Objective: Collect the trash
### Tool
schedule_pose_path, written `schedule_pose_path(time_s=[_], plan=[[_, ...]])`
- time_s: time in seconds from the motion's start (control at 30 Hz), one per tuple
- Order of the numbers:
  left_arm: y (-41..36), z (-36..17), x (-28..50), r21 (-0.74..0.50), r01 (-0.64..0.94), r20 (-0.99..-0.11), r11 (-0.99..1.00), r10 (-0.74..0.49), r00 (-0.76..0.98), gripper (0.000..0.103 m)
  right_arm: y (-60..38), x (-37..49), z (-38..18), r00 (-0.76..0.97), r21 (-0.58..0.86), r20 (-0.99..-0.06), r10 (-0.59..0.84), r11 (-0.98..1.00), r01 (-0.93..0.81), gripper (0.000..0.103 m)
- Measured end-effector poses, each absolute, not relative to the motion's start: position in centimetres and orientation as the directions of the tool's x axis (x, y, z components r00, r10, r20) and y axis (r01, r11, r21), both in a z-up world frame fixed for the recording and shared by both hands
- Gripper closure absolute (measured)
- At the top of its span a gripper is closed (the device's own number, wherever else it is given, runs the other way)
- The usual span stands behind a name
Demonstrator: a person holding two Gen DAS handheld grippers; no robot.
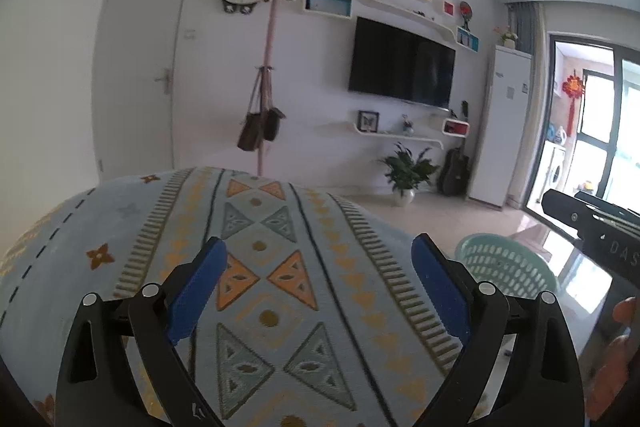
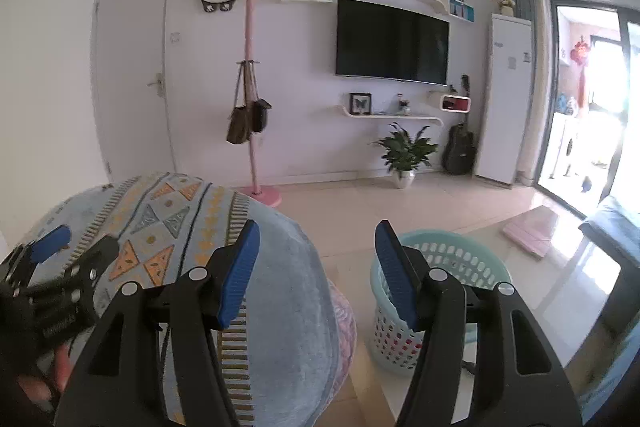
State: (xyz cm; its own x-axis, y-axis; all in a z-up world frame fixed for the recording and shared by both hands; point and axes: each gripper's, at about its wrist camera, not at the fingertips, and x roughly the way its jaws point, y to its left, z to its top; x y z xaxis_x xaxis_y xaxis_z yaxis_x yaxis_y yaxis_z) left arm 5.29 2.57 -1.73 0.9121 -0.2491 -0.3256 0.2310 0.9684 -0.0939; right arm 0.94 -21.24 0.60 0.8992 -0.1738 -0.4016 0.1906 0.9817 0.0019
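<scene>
Left gripper (image 1: 320, 291): blue-padded fingers (image 1: 200, 291) spread wide, nothing between them, above a patterned blue cover (image 1: 260, 247). Right gripper (image 2: 318, 273): fingers (image 2: 238, 275) parted and empty, over the cover's edge. The mint-green slotted trash basket (image 2: 452, 291) stands on the tiled floor (image 2: 420, 211) just right of the cover; its contents cannot be told. Television (image 2: 392, 41) and potted plant (image 2: 406, 151) at the far wall.

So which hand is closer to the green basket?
Probably the right. The right gripper is open and empty, and the green basket sits just past its right finger. The left gripper, also open, hangs over the patterned blanket, with the basket off to its side.
</scene>
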Motion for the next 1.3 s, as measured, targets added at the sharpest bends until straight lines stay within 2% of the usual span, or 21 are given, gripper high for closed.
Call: schedule_pose_path(time_s=[0.37,0.57,1.3], plan=[[2.2,-1.2,4.6,-0.058,0.24,-0.307,0.969,-0.246,0.919,0.008,-22.2,1.2,-1.6,0.884,0.017,-0.422,-0.203,0.973,0.232,0.047],[1.5,-1.6,4.7,-0.024,0.246,-0.33,0.969,-0.24,0.913,0.007,-22.6,0.7,-2.2,0.891,0.03,-0.406,-0.201,0.972,0.233,0.047],[2.2,-1.8,6.0,-0.06,0.248,-0.372,0.967,-0.252,0.893,0.008,-22.5,1.0,-2.5,0.889,0.049,-0.425,-0.171,0.976,0.211,0.041]])
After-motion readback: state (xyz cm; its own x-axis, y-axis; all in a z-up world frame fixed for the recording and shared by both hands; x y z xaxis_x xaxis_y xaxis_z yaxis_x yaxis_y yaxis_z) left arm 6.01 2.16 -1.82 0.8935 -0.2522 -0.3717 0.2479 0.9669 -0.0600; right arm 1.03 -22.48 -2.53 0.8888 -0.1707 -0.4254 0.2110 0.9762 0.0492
